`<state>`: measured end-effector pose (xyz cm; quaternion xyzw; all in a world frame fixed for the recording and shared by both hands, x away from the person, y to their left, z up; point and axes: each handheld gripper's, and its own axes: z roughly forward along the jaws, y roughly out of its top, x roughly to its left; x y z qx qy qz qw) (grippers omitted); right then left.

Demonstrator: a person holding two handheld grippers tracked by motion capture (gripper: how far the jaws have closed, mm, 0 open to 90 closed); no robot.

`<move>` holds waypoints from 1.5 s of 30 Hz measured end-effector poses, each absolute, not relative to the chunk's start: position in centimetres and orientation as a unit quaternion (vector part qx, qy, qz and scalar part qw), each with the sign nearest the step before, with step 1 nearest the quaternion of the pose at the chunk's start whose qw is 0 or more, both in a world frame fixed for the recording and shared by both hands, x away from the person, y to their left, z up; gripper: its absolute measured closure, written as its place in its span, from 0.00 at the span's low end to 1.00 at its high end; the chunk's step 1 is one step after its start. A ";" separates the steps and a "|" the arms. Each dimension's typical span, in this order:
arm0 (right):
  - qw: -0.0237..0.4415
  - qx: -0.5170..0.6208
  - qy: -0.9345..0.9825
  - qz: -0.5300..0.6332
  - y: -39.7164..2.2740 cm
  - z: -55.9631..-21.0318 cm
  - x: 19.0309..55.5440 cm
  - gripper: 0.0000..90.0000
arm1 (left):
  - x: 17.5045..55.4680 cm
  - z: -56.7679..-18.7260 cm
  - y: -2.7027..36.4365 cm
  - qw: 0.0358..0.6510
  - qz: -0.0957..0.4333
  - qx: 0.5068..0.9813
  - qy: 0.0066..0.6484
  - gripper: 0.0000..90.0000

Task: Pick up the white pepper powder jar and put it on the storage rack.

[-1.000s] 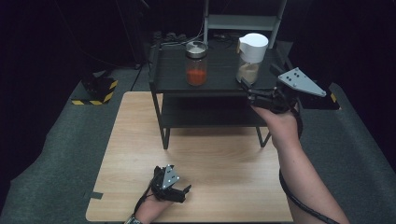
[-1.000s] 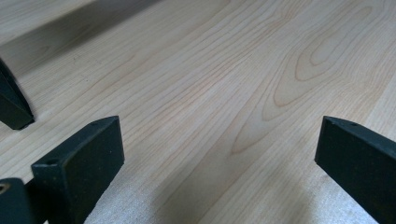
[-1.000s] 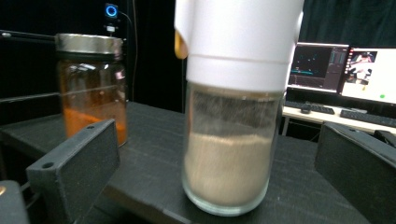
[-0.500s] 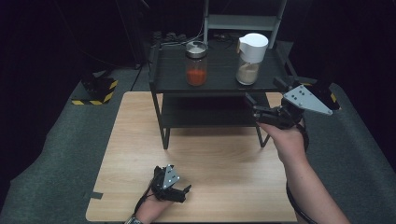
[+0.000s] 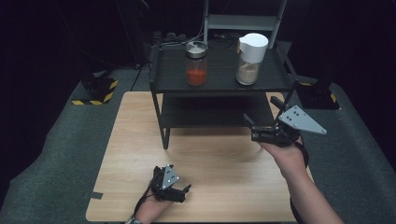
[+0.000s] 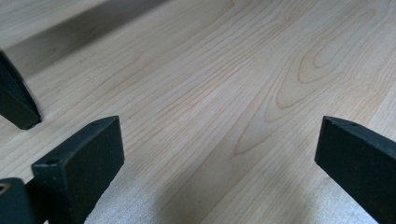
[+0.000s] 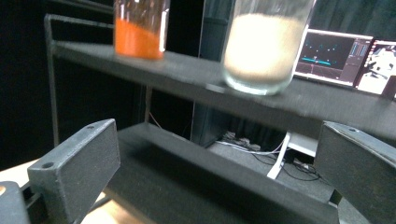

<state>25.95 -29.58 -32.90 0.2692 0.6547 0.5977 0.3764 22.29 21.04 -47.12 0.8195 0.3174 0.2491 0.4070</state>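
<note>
A black two-tier shelf (image 5: 219, 81) stands at the back of the wooden table (image 5: 219, 163). On its top tier sit a glass jar of orange powder (image 5: 196, 70) and, to the right, a white-lidded jar of beige powder (image 5: 250, 65). My right gripper (image 5: 260, 113) hovers open in front of the shelf's right end, at the level of the lower tier, holding nothing. In the right gripper view, the orange jar (image 7: 140, 32) and beige jar (image 7: 264, 46) stand above the open right gripper (image 7: 219, 158). My left gripper (image 5: 183, 193) rests open near the table's front edge, empty, over bare wood (image 6: 219, 93).
A shelf leg (image 6: 16, 102) shows at the left of the left gripper view. Lit monitors (image 7: 336, 56) glow behind the shelf. A yellow-and-black striped block (image 5: 98, 88) lies on the grey floor at the left. A pale frame (image 5: 243, 21) rises behind the shelf.
My right gripper has come down and back from beside the beige jar on the top tier to the lower tier's level. The left gripper has stayed put.
</note>
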 end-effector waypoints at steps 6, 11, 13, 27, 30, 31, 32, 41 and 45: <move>0.369 0.277 0.666 0.586 -29.7 -34.9 25.3 0.00 | 22.1 -47.2 21.0 0.409 0.252 0.818 0.317 0.02; 0.361 0.284 0.677 0.575 -29.8 -36.7 24.9 0.00 | 22.1 -47.3 21.1 0.412 0.252 0.816 0.317 0.01; 0.356 0.287 0.681 0.571 -29.8 -37.4 24.8 0.00 | 22.1 -47.3 21.1 0.412 0.251 0.816 0.318 0.01; 0.337 0.306 0.710 0.537 -29.6 -42.0 24.0 0.00 | 22.2 -47.2 21.1 0.412 0.250 0.817 0.316 0.01; 0.331 0.310 0.717 0.529 -29.6 -43.0 23.9 0.00 | 22.2 -47.3 21.1 0.412 0.250 0.817 0.317 0.01; 0.328 0.313 0.720 0.526 -29.6 -43.4 23.8 0.00 | 22.2 -47.3 21.1 0.413 0.250 0.817 0.317 0.01; 0.327 0.315 0.721 0.523 -29.6 -43.7 23.8 0.00 | 22.2 -47.3 21.2 0.413 0.250 0.817 0.317 0.01; 0.315 0.335 0.738 0.493 -29.8 -46.6 23.3 0.00 | 22.2 -47.3 21.2 0.413 0.250 0.817 0.316 0.01; 0.315 0.340 0.744 0.481 -29.8 -47.5 23.2 0.00 | 22.1 -47.3 21.2 0.413 0.250 0.817 0.316 0.01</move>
